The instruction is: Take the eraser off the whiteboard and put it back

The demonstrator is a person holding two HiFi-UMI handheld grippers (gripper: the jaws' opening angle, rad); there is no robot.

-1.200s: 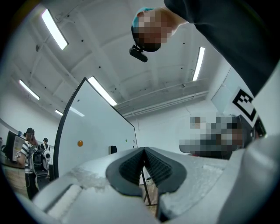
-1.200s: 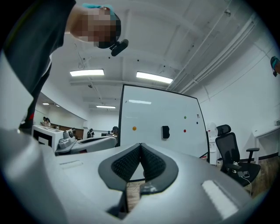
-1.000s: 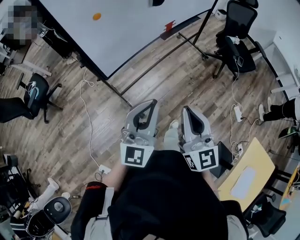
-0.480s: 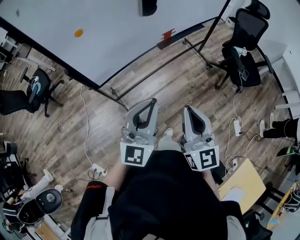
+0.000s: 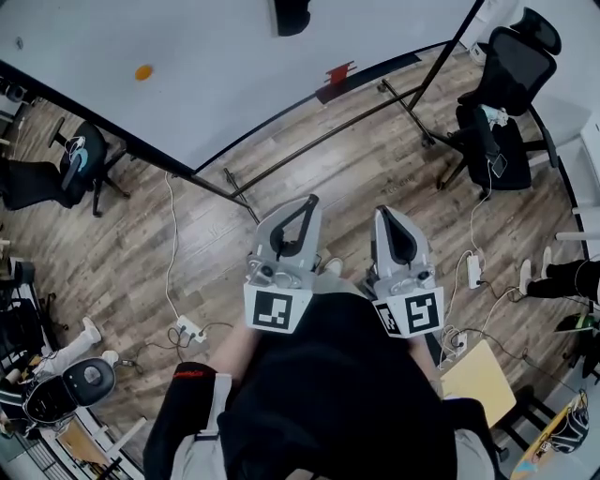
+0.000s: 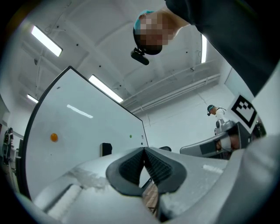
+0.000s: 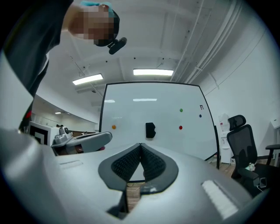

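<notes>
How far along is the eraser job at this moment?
Done: nothing; the eraser sits on the whiteboard. In hand: nothing; the left gripper and right gripper are both shut and empty, short of the board. Left: take the eraser off, then put it back.

Wood-plank floor (image 5: 122, 244), black office chairs (image 5: 516, 61), white walls (image 6: 183, 124), ceiling strip lights (image 7: 153, 72)

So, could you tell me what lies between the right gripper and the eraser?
Only wood floor and the stand's rail, as the head view shows; nothing else stands before the eraser.
</notes>
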